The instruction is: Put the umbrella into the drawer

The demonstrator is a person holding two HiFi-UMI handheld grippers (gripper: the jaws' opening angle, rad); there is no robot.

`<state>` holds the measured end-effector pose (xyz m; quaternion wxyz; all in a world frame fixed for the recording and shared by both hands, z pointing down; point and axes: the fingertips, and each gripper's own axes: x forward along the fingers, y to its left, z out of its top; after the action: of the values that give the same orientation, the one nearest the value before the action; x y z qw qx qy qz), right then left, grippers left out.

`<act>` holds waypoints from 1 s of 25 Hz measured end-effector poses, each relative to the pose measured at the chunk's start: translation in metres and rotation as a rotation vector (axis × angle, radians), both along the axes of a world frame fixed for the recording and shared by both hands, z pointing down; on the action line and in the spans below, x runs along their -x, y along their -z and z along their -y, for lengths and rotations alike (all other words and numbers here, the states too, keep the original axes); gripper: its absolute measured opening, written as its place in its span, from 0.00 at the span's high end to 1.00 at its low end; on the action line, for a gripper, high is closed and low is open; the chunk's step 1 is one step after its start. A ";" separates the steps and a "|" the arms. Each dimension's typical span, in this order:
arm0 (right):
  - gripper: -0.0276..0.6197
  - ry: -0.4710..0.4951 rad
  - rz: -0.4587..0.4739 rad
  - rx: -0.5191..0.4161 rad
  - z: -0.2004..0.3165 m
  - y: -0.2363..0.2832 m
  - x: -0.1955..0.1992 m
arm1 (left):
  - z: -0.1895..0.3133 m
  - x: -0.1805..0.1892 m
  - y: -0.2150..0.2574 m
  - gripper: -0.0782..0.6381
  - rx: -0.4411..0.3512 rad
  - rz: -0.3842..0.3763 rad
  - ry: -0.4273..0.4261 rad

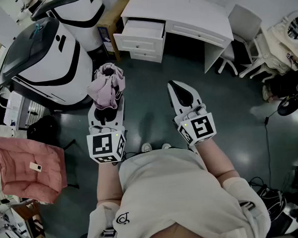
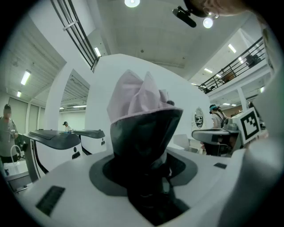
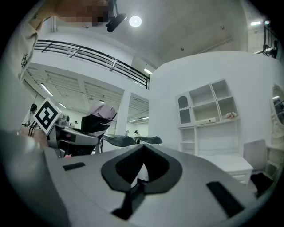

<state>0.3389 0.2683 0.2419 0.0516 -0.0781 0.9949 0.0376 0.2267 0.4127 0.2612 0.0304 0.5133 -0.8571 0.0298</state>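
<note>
The folded umbrella [image 1: 107, 84], pink outside with a dark lining, stands up out of my left gripper [image 1: 107, 107], whose jaws are shut on its lower part. In the left gripper view the umbrella [image 2: 143, 117] fills the middle, pinched between the jaws of the left gripper [image 2: 144, 162]. My right gripper [image 1: 174, 85] hangs beside it, shut and holding nothing; its own view shows the right gripper [image 3: 142, 148] with its tips together and the umbrella [image 3: 101, 116] off to the left. The open white drawer [image 1: 143, 30] of the desk [image 1: 193, 11] lies ahead across the dark floor.
A large white and black machine [image 1: 44, 59] stands to the left of the path. A white chair [image 1: 244, 29] sits right of the desk. A pink cushion [image 1: 29, 167] lies at the lower left. Cables and a dark object [image 1: 288, 106] are at the right.
</note>
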 end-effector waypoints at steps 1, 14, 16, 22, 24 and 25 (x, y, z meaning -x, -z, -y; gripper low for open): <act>0.95 -0.002 0.001 0.000 -0.001 0.001 0.000 | 0.000 0.000 0.002 0.58 -0.002 0.004 -0.006; 0.95 -0.023 0.008 0.036 -0.004 -0.009 0.000 | -0.001 0.002 0.004 0.57 -0.011 0.025 -0.037; 0.95 -0.037 0.019 0.059 -0.003 -0.014 0.003 | -0.003 0.007 -0.001 0.57 -0.012 0.019 -0.045; 0.95 -0.070 -0.030 0.066 -0.012 -0.024 0.035 | -0.015 0.043 -0.012 0.57 -0.010 -0.022 -0.065; 0.95 -0.071 -0.050 0.076 -0.009 -0.033 0.041 | -0.011 0.049 -0.019 0.57 -0.005 -0.035 -0.066; 0.95 -0.071 -0.058 0.082 -0.008 -0.038 0.043 | -0.011 0.050 -0.024 0.57 -0.001 -0.038 -0.065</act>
<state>0.2958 0.2764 0.2797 0.0184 -0.1142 0.9933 0.0007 0.1762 0.4232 0.2849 0.0454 0.5415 -0.8392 0.0205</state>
